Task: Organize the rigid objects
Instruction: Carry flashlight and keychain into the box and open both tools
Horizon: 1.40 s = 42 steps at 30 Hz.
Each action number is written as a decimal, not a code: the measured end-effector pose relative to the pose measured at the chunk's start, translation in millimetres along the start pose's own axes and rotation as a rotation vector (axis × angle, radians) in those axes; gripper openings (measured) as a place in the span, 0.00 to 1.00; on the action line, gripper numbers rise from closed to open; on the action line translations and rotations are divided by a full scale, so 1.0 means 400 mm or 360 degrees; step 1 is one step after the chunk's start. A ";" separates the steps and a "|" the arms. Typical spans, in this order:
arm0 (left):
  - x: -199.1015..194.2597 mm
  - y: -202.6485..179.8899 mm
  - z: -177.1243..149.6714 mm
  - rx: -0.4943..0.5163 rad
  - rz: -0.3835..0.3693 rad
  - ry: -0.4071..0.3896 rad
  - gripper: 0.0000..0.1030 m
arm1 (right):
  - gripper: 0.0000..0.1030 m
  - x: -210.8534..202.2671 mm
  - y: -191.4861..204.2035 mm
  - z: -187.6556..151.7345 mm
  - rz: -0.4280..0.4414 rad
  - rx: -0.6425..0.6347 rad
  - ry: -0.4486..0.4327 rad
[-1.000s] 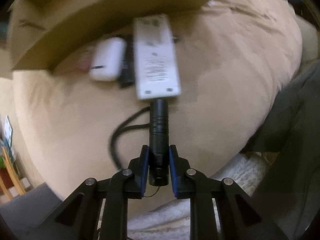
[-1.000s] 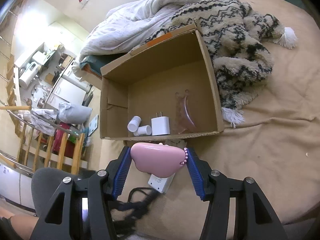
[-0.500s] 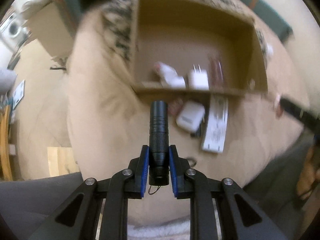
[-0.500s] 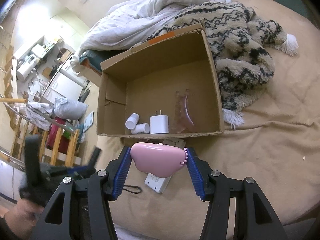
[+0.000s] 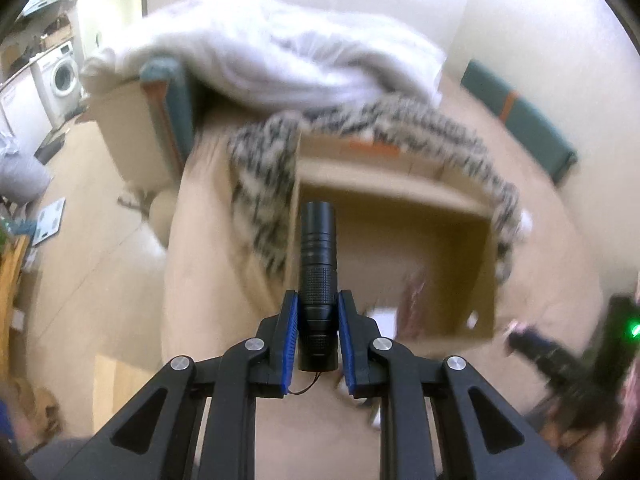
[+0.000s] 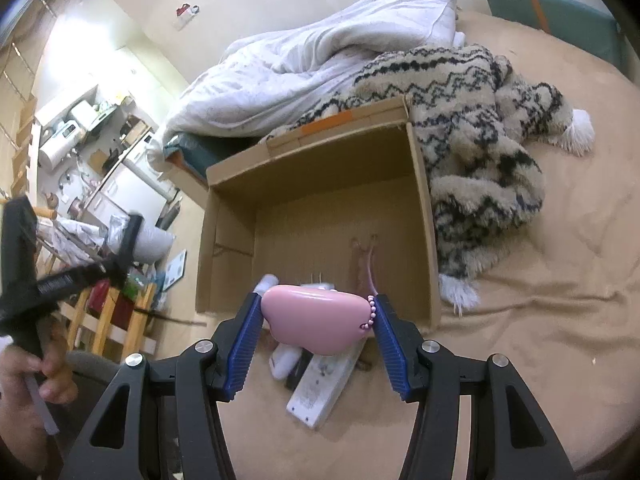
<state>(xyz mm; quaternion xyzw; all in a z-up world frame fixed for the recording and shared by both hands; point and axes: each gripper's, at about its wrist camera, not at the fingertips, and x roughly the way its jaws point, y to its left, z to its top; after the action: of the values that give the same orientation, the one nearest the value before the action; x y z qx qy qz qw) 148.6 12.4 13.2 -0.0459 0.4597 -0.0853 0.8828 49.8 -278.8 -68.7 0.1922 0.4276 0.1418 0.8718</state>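
The left hand-held gripper (image 5: 319,330) clamped the black flashlight (image 5: 318,280); the right hand-held gripper (image 6: 316,322) pinched the pink case (image 6: 316,318); each needed lowering well inside the cardboard box (image 6: 420,208) before release.

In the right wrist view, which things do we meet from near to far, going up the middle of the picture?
pink object held in the right gripper → cardboard box → patterned blanket → white duvet
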 end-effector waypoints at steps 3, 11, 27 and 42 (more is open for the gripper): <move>-0.024 -0.012 0.056 -0.0026 -0.0038 -0.0123 0.17 | 0.57 0.011 0.005 0.029 -0.0012 -0.0039 -0.0030; -0.013 -0.039 0.177 -0.0152 -0.0113 -0.0202 0.17 | 0.57 0.071 0.014 0.082 -0.0029 -0.0074 -0.0030; 0.354 -0.061 0.021 -0.0033 0.0016 0.0238 0.17 | 0.57 0.226 0.008 0.124 -0.0231 -0.0130 0.0168; 0.407 -0.120 -0.019 0.0199 0.0151 0.0287 0.17 | 0.57 0.278 -0.020 0.098 -0.0322 -0.0086 0.0336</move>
<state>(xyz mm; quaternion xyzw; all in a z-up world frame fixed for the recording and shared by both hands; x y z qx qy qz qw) 229.0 -66.0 -114.4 0.0391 0.5326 -0.0756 0.8421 147.8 -248.4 -127.1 0.1087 0.5301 0.0840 0.8367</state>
